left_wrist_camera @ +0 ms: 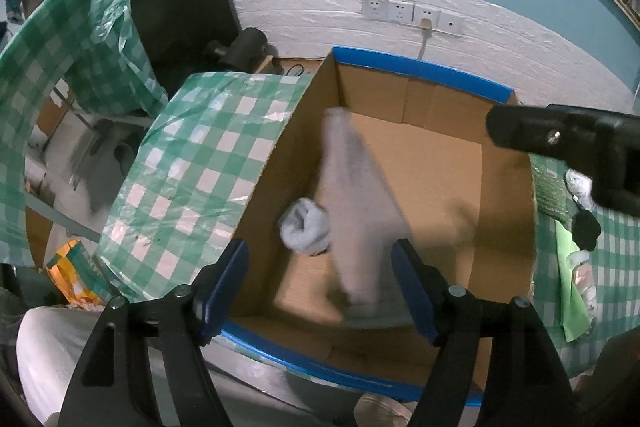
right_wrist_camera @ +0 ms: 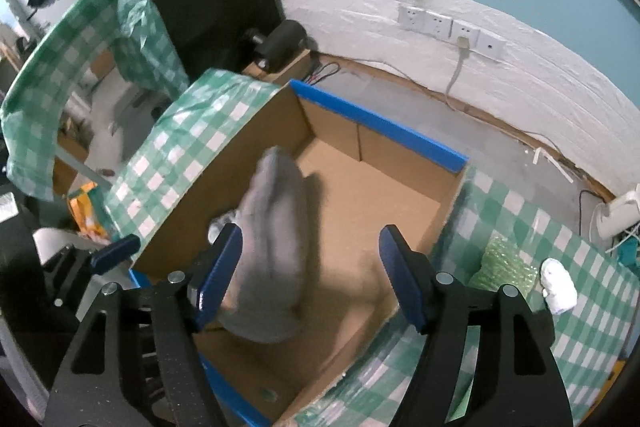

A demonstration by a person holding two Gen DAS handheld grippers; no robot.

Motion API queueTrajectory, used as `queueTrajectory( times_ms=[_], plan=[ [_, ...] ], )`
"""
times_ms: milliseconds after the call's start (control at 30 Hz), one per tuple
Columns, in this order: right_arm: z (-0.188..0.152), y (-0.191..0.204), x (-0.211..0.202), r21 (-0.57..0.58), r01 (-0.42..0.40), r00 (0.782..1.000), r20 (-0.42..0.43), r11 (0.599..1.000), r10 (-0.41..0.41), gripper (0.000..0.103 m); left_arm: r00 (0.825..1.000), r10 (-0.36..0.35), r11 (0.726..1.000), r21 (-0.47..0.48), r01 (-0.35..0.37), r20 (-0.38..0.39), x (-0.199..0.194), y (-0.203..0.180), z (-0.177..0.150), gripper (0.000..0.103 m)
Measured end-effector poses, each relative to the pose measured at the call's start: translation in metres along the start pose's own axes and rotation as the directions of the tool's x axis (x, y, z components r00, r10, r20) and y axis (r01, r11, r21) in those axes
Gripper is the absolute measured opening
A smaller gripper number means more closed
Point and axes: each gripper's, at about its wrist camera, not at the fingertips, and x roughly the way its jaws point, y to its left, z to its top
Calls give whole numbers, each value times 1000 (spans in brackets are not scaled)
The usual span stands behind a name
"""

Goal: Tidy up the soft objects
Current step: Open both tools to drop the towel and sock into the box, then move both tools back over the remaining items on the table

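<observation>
No text, label or number is legible anywhere in either view.

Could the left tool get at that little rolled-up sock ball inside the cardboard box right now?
Probably yes. The left tool is open above the cardboard box, whose top is open. The sock ball lies just below, though the blurred long grey sock partly overlaps it.

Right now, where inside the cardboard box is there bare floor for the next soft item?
Free: the cardboard box floor's right half, between the grey cloth and the right wall. Crowded: the left side, where the rolled sock lies beside the cloth.
</observation>
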Motion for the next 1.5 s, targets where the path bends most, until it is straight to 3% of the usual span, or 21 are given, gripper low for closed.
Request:
queueTrajectory(
  times_ms=[767, 1167, 1500],
  plan=[
    [-40, -72, -44, 120, 58, 998, 9, 991, -59, 73, 997, -62, 995, 85, 59, 41, -25, -45, 1, 80],
    [-75, -127, -68, 200, 101, 994, 8, 975, -105, 77, 993, -116, 984, 138, 111, 34, -30, -89, 0, 80],
    [-116, -174, -71, 272, 159, 987, -46, 949, -152, 77, 989, -147, 962, 235, 139, 16, -37, -146, -7, 80]
  ],
)
